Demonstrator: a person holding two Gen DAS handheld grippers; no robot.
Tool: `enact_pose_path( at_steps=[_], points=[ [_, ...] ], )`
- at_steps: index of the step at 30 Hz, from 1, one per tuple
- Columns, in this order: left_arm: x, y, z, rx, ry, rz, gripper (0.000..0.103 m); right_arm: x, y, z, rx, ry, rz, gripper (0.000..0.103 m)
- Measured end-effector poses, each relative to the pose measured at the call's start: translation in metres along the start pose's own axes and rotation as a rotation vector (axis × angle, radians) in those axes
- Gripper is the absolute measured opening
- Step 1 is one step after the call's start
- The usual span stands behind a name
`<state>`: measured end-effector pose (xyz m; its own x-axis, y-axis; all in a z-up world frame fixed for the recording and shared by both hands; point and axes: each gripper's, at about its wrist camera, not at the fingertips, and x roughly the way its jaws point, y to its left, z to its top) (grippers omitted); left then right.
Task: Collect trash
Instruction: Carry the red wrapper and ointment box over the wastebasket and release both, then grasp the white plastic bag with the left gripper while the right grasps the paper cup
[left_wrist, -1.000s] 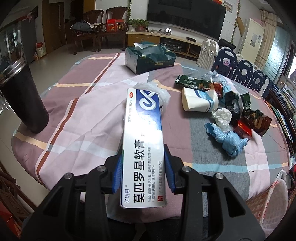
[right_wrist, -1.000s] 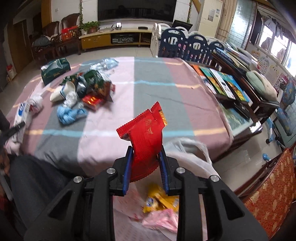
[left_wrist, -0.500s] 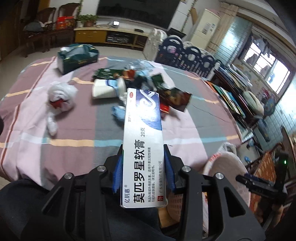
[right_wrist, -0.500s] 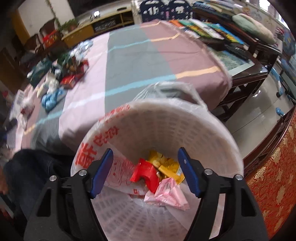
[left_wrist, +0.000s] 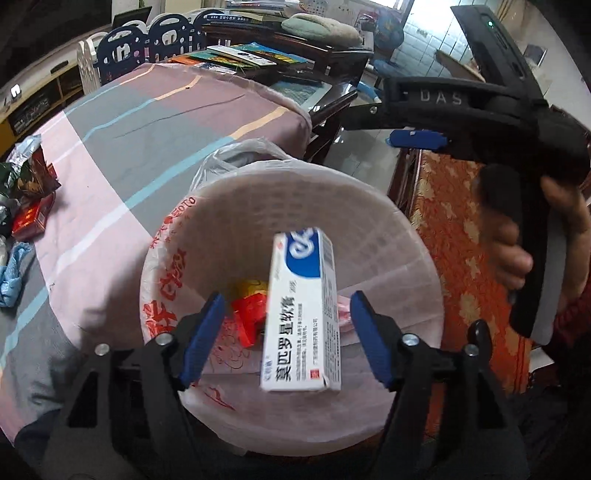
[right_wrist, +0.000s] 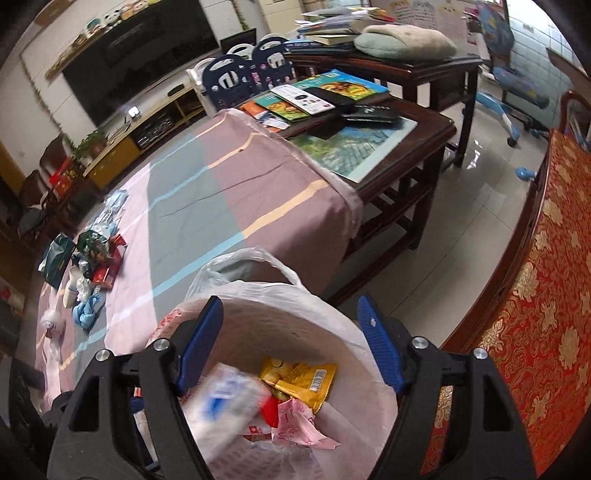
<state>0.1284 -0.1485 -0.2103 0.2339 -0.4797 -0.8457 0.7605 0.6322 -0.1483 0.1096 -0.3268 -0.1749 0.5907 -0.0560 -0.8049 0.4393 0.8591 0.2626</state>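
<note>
My left gripper (left_wrist: 286, 306) hangs over a white waste basket (left_wrist: 369, 192) lined with a plastic bag. Its jaws are opening, and a white-and-blue ointment box (left_wrist: 301, 317) drops between the pads, touching neither. In the right wrist view the same box (right_wrist: 225, 406) is a blur falling into the basket (right_wrist: 332, 321). My right gripper (right_wrist: 289, 306) is also above the basket with nothing between its opening jaws. Yellow (right_wrist: 303, 376), red and pink wrappers lie inside. A hand (left_wrist: 517, 251) holds the right gripper at the upper right of the left wrist view.
More trash (right_wrist: 92, 258) lies on the striped tablecloth (right_wrist: 207, 206), including a blue glove (left_wrist: 13, 273) and red packets (left_wrist: 29, 218). A dark wooden side table (right_wrist: 406, 147) with books stands beyond. A red-and-gold cushioned seat (right_wrist: 535, 295) borders the basket on the right.
My left gripper swung from over the table to above the basket and let go of the ointment box. My right gripper released the red wrapper into the basket and spread wide.
</note>
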Motion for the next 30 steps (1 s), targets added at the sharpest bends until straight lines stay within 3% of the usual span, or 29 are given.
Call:
enact_pose_path(
  at_steps=[2, 6, 9, 13, 16, 19, 23, 24, 25, 30],
  points=[
    [0.002, 0.007, -0.002, -0.011, 0.008, 0.043, 0.073, 0.005, -0.003, -0.002, 0.017, 0.013, 0.001, 0.076],
    [-0.021, 0.062, -0.006, -0.169, -0.046, 0.159, 0.073, 0.016, 0.005, -0.006, 0.019, 0.044, 0.02, 0.076],
    [-0.055, 0.136, -0.018, -0.352, -0.123, 0.29, 0.076, 0.016, 0.021, -0.007, -0.036, 0.035, 0.017, 0.076],
    [-0.107, 0.264, -0.052, -0.704, -0.146, 0.565, 0.077, 0.019, 0.044, -0.008, -0.115, 0.031, 0.013, 0.076],
    [-0.139, 0.34, -0.08, -0.876, -0.195, 0.683, 0.079, 0.027, 0.059, -0.01, -0.13, 0.055, 0.043, 0.076],
    [-0.146, 0.391, -0.1, -0.973, -0.171, 0.707, 0.079, 0.034, 0.074, -0.014, -0.139, 0.084, 0.068, 0.076],
    [-0.123, 0.427, -0.107, -0.951, -0.08, 0.673, 0.078, 0.037, 0.093, -0.018, -0.169, 0.098, 0.079, 0.076],
    [-0.116, 0.425, -0.108, -0.937, -0.081, 0.651, 0.065, 0.037, 0.097, -0.018, -0.176, 0.098, 0.08, 0.076],
    [-0.109, 0.421, -0.106, -0.922, -0.089, 0.629, 0.043, 0.037, 0.102, -0.018, -0.182, 0.097, 0.081, 0.076],
    [-0.118, 0.382, -0.107, -0.878, -0.143, 0.649, 0.029, 0.042, 0.133, -0.015, -0.207, 0.099, 0.115, 0.076]
  ],
)
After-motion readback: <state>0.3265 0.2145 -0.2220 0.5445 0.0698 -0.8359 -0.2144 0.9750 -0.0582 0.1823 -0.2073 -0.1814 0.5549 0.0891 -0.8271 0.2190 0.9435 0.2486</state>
